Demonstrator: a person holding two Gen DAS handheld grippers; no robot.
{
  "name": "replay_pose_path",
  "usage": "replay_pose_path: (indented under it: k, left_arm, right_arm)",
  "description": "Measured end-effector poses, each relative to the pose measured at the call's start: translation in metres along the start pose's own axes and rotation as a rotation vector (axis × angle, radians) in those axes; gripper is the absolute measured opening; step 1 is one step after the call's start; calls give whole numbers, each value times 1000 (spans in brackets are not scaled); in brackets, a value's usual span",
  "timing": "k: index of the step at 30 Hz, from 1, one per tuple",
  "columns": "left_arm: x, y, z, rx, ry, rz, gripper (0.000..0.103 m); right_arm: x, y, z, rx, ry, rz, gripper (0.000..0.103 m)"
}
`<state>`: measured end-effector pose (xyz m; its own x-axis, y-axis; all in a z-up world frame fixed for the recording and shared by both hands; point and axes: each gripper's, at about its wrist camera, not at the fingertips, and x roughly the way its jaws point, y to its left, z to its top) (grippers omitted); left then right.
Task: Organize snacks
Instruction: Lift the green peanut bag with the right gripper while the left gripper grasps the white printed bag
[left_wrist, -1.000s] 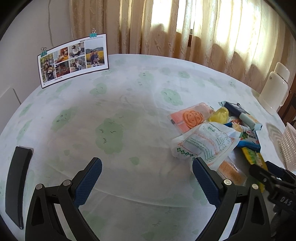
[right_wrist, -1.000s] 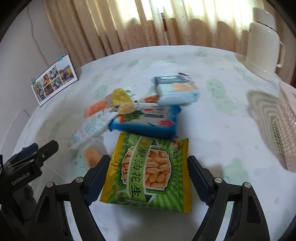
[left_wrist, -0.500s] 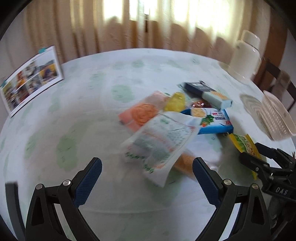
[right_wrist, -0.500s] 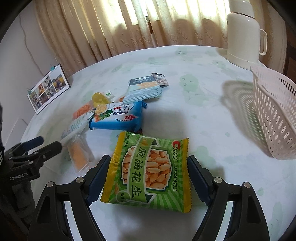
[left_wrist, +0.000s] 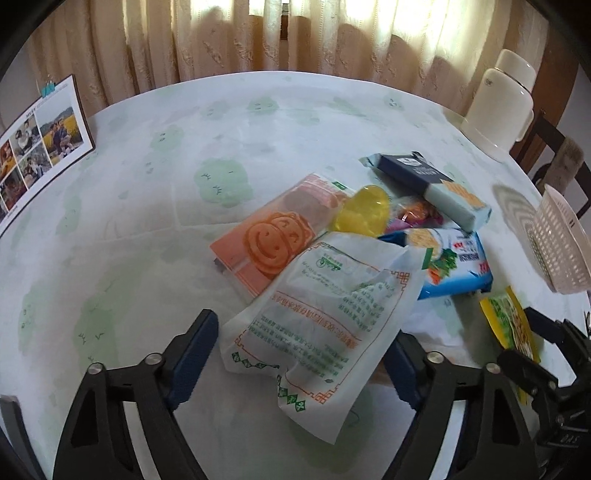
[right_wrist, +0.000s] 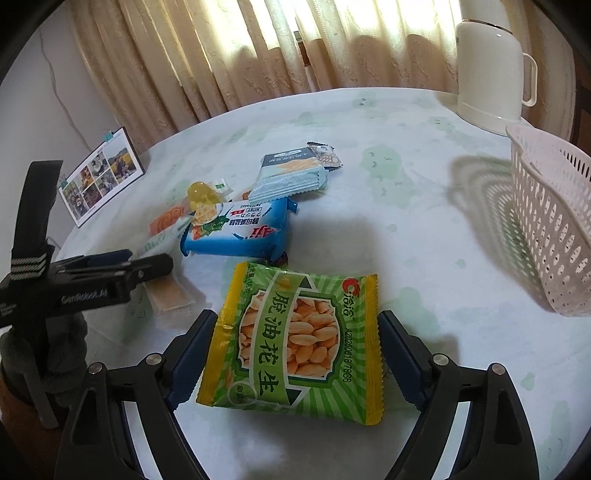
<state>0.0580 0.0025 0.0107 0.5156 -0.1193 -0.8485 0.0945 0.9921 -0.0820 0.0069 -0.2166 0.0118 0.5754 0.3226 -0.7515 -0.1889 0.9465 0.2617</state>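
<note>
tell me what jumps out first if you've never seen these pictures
The green peanut packet fills the foreground of the right wrist view, held between the fingers of the right tool. In the left wrist view a white printed bag sits between the fingers of the left tool, at the near edge of a heap of snacks. A pale pink basket stands at the table's right edge.

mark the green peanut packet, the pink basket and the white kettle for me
green peanut packet (right_wrist: 295, 343), right wrist view, on the printed peanut panel.
pink basket (right_wrist: 546, 221), right wrist view, on its perforated side wall.
white kettle (right_wrist: 487, 70), right wrist view, on the middle of its body.
</note>
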Motion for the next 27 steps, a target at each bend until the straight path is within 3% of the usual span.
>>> replay_pose_path:
  k: [7, 19, 27]
  left_arm:
    - [-1, 3, -3, 7, -25, 27, 60]
    - [-31, 6, -15, -53, -64, 3, 54]
    - [-63, -8, -17, -46, -132, 1, 54]
  right_arm:
    - [3, 5, 1, -16, 4, -14, 89]
    - [-4, 4, 0, -11, -41, 25, 76]
    - [-10, -3, -2, 14, -61, 79, 71]
